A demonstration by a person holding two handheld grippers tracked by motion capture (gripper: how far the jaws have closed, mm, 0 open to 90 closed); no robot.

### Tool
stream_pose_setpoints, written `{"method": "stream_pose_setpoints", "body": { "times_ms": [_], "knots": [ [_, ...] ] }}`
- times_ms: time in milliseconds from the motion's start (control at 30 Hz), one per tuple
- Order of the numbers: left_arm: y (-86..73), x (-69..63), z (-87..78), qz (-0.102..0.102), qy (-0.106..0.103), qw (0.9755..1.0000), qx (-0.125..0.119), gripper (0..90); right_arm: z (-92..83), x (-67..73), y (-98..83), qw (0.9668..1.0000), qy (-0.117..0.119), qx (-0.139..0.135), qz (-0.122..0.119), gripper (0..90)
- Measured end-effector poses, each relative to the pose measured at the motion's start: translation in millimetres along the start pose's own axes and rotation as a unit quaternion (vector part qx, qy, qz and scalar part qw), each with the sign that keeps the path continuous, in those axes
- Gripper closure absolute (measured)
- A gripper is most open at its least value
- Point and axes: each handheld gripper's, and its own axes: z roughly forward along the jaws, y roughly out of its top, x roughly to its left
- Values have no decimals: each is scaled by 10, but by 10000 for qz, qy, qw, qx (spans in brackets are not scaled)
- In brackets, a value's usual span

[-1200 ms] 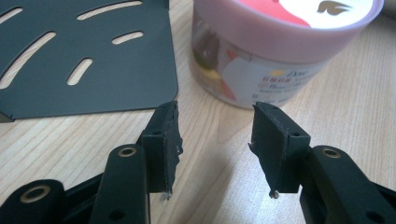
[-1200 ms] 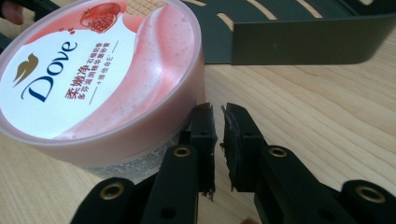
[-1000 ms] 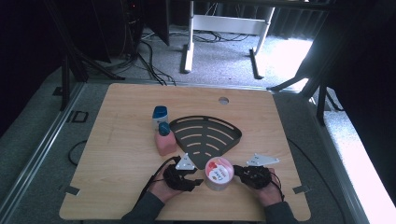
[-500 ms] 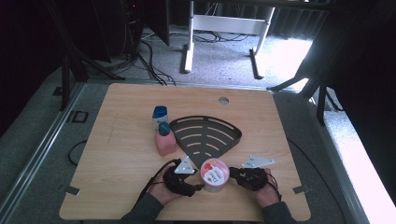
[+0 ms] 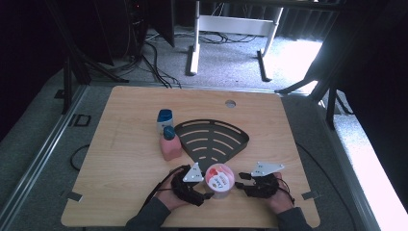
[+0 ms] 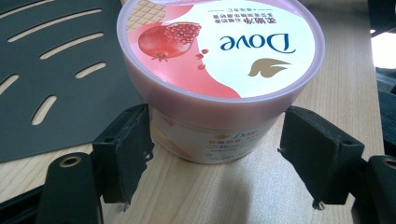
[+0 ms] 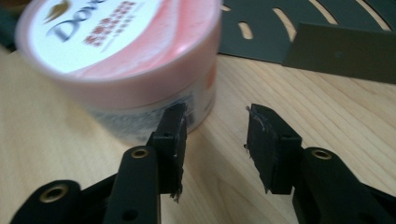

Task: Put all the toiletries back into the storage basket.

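Observation:
A pink Dove tub (image 5: pixel 220 180) with a pomegranate picture on its lid stands upright on the wooden table, near the front edge. My left gripper (image 5: pixel 209 191) reaches around it from the left. In the left gripper view the tub (image 6: pixel 219 56) sits between the jaws of that gripper (image 6: pixel 219 154), which have just been opening; the right pad (image 6: pixel 317 154) stands clear of the tub's wall. My right gripper (image 5: pixel 241 183) is just right of the tub. Its jaws (image 7: pixel 215 140) have just been opening too and hold nothing, with the tub (image 7: pixel 126 60) beside the left pad (image 7: pixel 173 140).
A black slotted fan-shaped tray (image 5: pixel 211 139) lies just behind the tub. A pink bottle with a blue cap (image 5: pixel 170 144) and a white bottle with a blue cap (image 5: pixel 164 120) stand at the tray's left. The table's front edge is close behind both hands.
The tub has shifted a little to the left. The right gripper, close against it before, now stands slightly apart from it. Both hands have barely moved.

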Motion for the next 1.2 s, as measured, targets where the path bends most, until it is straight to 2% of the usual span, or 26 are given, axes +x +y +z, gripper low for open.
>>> {"method": "stream_pose_setpoints", "body": {
  "times_ms": [33, 100, 200, 233, 267, 400, 433, 600, 733, 867, 1200],
  "knots": [
    [3, 1, -1, 4, -3, 10000, 9, 253, 0, 0, 0, 10000, 0, 0, 0, 567],
    [4, 0, 0, 15, 7, 10000, 13, 253, -8, 16, 8, 9998, 63, 64, -193, 569],
    [1, 5, 0, 16, -10, 10000, 4, 252, -16, 33, -3, 9990, 258, 84, -364, 547],
    [1, 6, 0, 17, -13, 10000, 3, 252, -18, 57, -7, 9982, 396, 75, -436, 516],
    [0, 8, 0, 12, -21, 10000, 0, 251, -18, 57, -7, 9982, 396, 75, -436, 516],
    [-6, 11, 2, 10, -77, 10000, 36, 245, 16, 143, 38, 9952, 649, 82, -732, 408],
    [-6, 12, 10, 27, -91, 9999, 37, 218, 44, 166, 66, 9947, 610, 91, -818, 358],
    [5, 8, 39, 70, -51, 9999, 86, 208, 56, 147, 80, 9946, 664, 11, -792, 315],
    [24, 30, 56, 162, -48, 9998, 58, 185, 81, 124, 126, 9928, 781, 17, -905, 237],
    [43, 26, 55, 251, -21, 9997, 43, 173, 117, 111, 156, 9924, 806, 14, -933, 205],
    [66, -13, 39, 309, 90, 9994, 101, 183, 121, 147, 169, 9931, 718, 48, -922, 198]
  ]
}}
